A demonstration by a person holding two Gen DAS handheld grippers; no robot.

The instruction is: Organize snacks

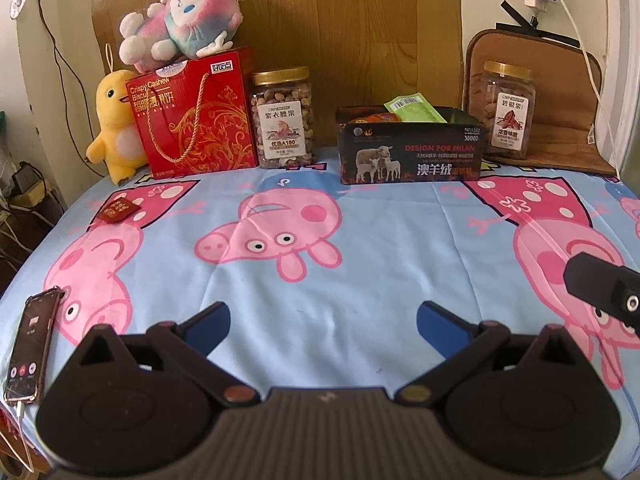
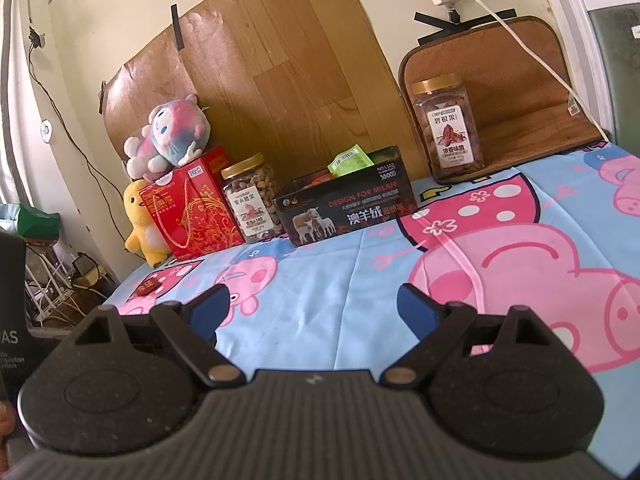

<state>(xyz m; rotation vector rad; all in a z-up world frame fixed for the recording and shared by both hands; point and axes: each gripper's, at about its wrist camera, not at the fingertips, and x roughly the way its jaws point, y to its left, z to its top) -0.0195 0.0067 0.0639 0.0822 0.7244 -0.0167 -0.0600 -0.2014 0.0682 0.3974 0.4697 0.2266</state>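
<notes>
A small red snack packet (image 1: 118,209) lies on the cartoon-pig cloth at the far left; it also shows in the right wrist view (image 2: 149,287). A dark open box (image 1: 410,155) (image 2: 347,213) at the back holds a green packet (image 1: 414,108) (image 2: 349,160) and other snacks. My left gripper (image 1: 323,326) is open and empty above the cloth's front middle. My right gripper (image 2: 314,307) is open and empty too, and part of it shows in the left wrist view (image 1: 604,286).
A red gift box (image 1: 196,116) with plush toys (image 1: 184,20), a cashew jar (image 1: 285,116) and a pecan jar (image 1: 506,110) stand along the back. A phone (image 1: 30,346) lies at the front left edge. A brown mat (image 2: 500,92) leans at the back right.
</notes>
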